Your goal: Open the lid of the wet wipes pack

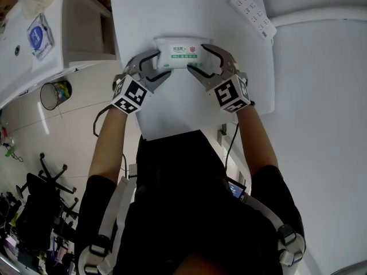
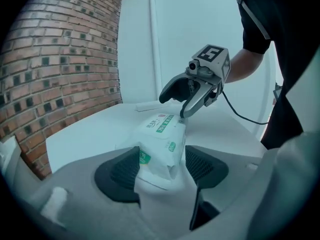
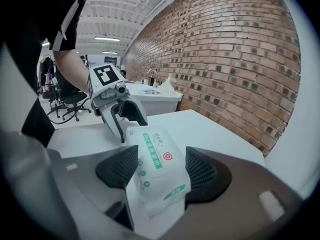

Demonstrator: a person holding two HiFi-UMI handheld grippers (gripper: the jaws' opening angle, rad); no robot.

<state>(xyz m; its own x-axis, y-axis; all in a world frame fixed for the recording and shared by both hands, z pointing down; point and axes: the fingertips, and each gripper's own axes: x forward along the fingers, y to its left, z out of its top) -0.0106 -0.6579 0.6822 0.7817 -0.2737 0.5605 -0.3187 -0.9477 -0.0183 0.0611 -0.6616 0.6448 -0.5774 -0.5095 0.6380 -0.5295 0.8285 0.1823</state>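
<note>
A white wet wipes pack (image 1: 184, 53) with a green label lies flat on the white table (image 1: 172, 107), label side up. My left gripper (image 1: 162, 63) straddles its left end and my right gripper (image 1: 199, 59) its right end, both open wide. In the left gripper view the pack (image 2: 162, 136) sits between the black pads, with a gap on the right side, and the right gripper (image 2: 182, 101) shows beyond it. In the right gripper view the pack (image 3: 157, 161) fills the space between the pads, and the left gripper (image 3: 125, 121) shows behind.
A white power strip (image 1: 254, 13) lies at the table's far right corner. Left of the table stand a white cabinet (image 1: 74, 27) and a mesh waste bin (image 1: 54, 93) on the floor. A brick wall (image 2: 60, 59) runs along the table's far side.
</note>
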